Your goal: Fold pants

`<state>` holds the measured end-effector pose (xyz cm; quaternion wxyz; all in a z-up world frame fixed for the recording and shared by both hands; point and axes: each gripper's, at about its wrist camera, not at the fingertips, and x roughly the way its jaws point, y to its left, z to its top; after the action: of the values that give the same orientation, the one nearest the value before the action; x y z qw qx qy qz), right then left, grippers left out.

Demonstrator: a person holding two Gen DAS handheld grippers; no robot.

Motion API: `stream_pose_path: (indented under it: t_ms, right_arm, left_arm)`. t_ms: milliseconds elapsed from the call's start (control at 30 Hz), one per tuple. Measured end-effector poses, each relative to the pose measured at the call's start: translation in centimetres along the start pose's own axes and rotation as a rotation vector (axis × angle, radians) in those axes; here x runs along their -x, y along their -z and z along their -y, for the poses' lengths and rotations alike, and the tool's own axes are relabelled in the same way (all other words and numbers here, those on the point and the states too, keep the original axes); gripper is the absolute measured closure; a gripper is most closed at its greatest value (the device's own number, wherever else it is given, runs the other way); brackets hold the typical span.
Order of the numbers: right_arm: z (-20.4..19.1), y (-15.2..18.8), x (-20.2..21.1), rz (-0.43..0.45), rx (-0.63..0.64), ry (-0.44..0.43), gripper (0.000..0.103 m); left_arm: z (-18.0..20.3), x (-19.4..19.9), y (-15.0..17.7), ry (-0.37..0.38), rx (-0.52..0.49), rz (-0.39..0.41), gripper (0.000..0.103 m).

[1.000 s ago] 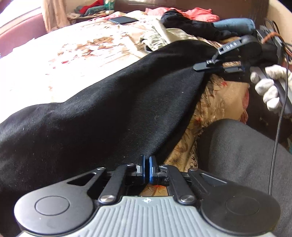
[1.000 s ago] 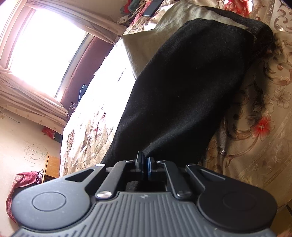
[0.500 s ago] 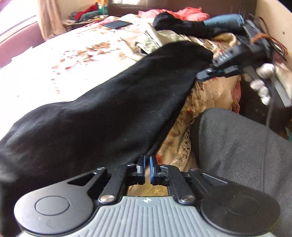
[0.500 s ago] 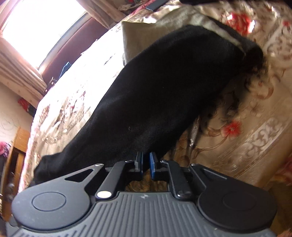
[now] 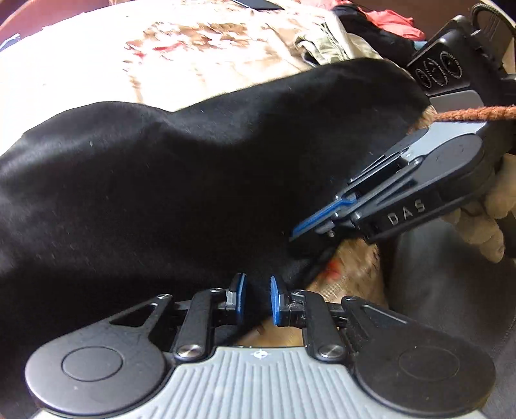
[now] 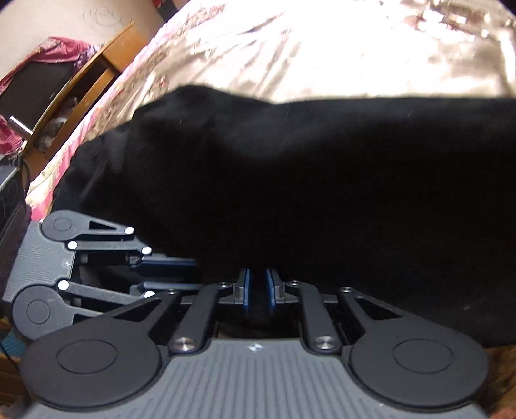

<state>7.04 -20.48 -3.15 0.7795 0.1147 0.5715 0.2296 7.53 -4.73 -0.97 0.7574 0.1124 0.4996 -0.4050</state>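
Observation:
The black pants [image 5: 180,180] lie doubled over on the floral bedspread [image 5: 193,48], and fill the right wrist view [image 6: 306,180]. My left gripper [image 5: 256,301] sits at the near edge of the pants with its blue pads a small gap apart and cloth between them. My right gripper [image 6: 257,291] is also slightly apart around the pants' near edge. In the left wrist view the right gripper [image 5: 309,228] comes in from the right, close beside my left one. In the right wrist view the left gripper [image 6: 167,274] lies at the lower left.
Olive clothing [image 5: 325,45], a dark garment and a red one [image 5: 390,22] are piled at the far right of the bed. A phone [image 5: 254,3] lies at the far edge. A wooden shelf [image 6: 74,93] stands beyond the bed. My grey-trousered leg [image 5: 451,290] is at right.
The right gripper has carried its end of the pants across to the left gripper, doubling the pants over. Both grippers' pads have parted slightly from their tight pinch.

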Motion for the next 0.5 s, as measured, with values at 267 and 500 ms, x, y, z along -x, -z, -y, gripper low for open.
stream_pose_path:
  t_ms: [267,500]
  right_arm:
    - [-1.5,1.9,3.3,-0.002,0.035,0.008,0.090]
    - [-2.8,-1.3,2.4,0.158,0.113,0.039,0.089]
  left_arm:
    - [1.3,2.7,0.5,0.028,-0.049,0.050,0.074]
    - [0.6,1.7,-1.7,-0.004,0.014,0.154,0.072]
